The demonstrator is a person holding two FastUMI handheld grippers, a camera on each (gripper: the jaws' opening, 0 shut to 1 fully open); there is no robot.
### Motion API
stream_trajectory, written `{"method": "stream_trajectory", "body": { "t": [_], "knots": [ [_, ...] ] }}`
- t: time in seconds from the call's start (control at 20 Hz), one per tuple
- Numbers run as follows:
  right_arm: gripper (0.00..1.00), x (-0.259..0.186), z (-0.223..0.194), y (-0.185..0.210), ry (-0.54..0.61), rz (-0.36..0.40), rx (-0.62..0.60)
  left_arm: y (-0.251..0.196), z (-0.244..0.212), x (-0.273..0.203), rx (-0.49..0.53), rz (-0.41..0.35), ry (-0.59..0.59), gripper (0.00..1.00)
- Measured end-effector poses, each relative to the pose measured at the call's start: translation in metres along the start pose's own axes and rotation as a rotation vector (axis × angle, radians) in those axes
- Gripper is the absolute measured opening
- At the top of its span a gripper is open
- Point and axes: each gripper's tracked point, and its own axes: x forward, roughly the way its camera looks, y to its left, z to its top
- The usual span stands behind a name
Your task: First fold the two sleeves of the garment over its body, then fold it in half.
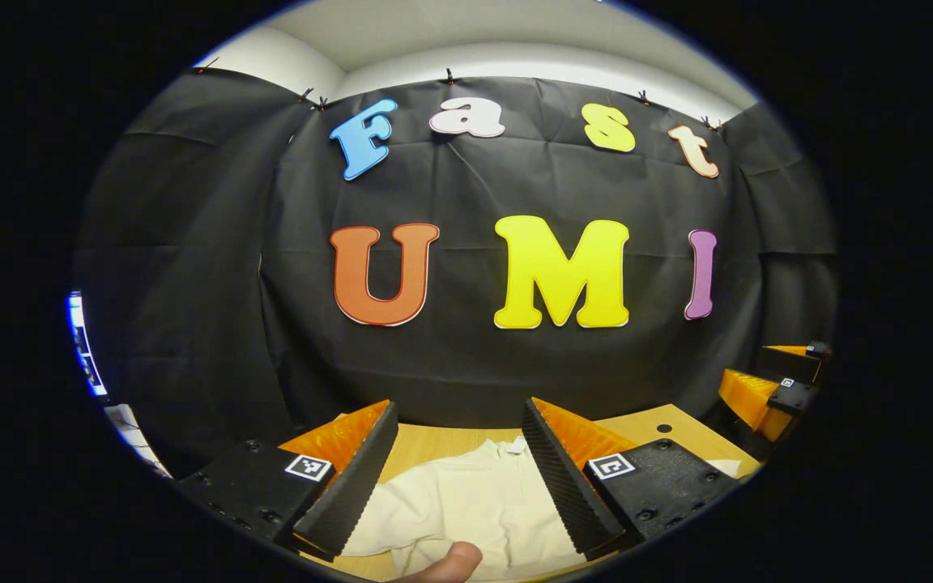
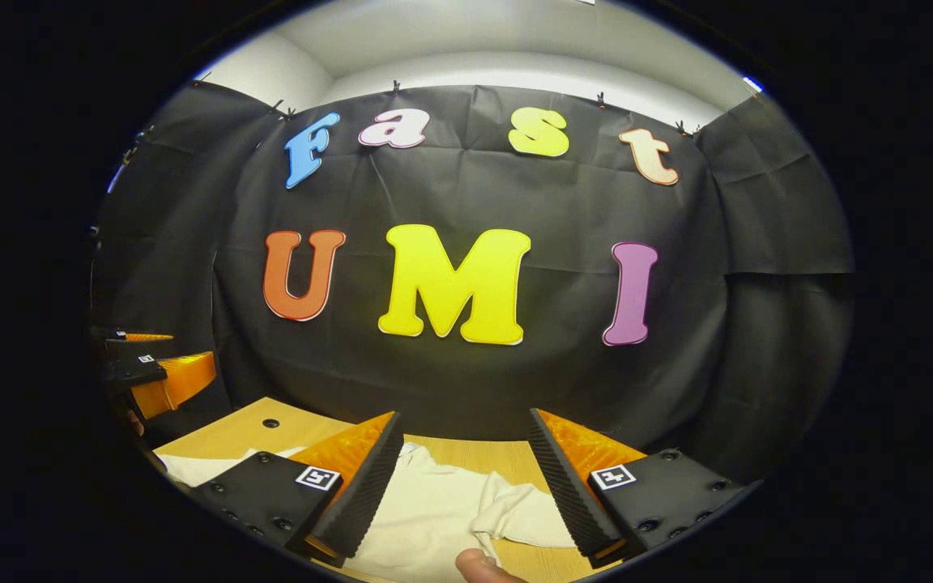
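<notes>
A cream garment [image 1: 475, 502] lies on the wooden table [image 1: 677, 437], its collar toward the far wall. My left gripper [image 1: 458, 478] hovers above it, open, with only cloth seen between the fingers. In the right gripper view the same garment [image 2: 442, 510] spreads below, one sleeve [image 2: 523, 510] rumpled toward the right. My right gripper [image 2: 462, 482] is open above it and holds nothing. The other gripper shows at the right edge of the left gripper view [image 1: 782, 389] and at the left edge of the right gripper view [image 2: 151, 372].
A black cloth wall [image 1: 515, 364] closes off the back of the table. A small round hole [image 1: 663, 427] marks the tabletop near its far edge. A fingertip [image 1: 454, 560] pokes in at the bottom of each view.
</notes>
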Motion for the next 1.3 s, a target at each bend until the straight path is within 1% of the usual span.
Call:
{"method": "stream_trajectory", "body": {
  "t": [0.2,0.5,0.6,0.7,0.85,1.0,1.1,1.2,1.3],
  "knots": [
    [0.96,0.003,-0.002,0.000,0.007,0.010,0.008,-0.002,-0.002,0.001,0.002,-0.005,0.009,0.99],
    [0.96,0.006,-0.004,-0.007,0.011,0.002,0.015,-0.006,-0.003,0.002,-0.005,-0.008,0.009,0.99],
    [0.96,0.005,-0.006,-0.013,0.015,-0.008,0.011,-0.009,-0.005,0.001,-0.007,-0.011,0.015,0.99],
    [0.96,0.011,-0.012,-0.029,0.024,-0.036,0.020,-0.010,-0.004,0.000,0.004,-0.004,0.008,0.99],
    [0.96,0.027,-0.022,-0.071,0.038,-0.113,0.036,-0.019,0.000,-0.002,0.026,0.000,-0.017,0.99],
    [0.96,0.044,-0.047,-0.133,0.060,-0.212,0.023,-0.040,0.006,-0.006,0.034,-0.019,-0.035,0.99],
    [0.96,0.053,-0.074,-0.177,0.115,-0.284,0.016,-0.055,0.007,-0.009,0.044,-0.022,-0.037,0.98],
    [0.96,0.056,-0.106,-0.216,0.182,-0.329,0.053,-0.067,0.008,-0.011,0.054,-0.017,-0.038,0.99],
    [0.96,0.056,-0.147,-0.257,0.261,-0.394,0.083,-0.083,0.006,-0.011,0.050,-0.018,-0.024,0.98]
  ]
}}
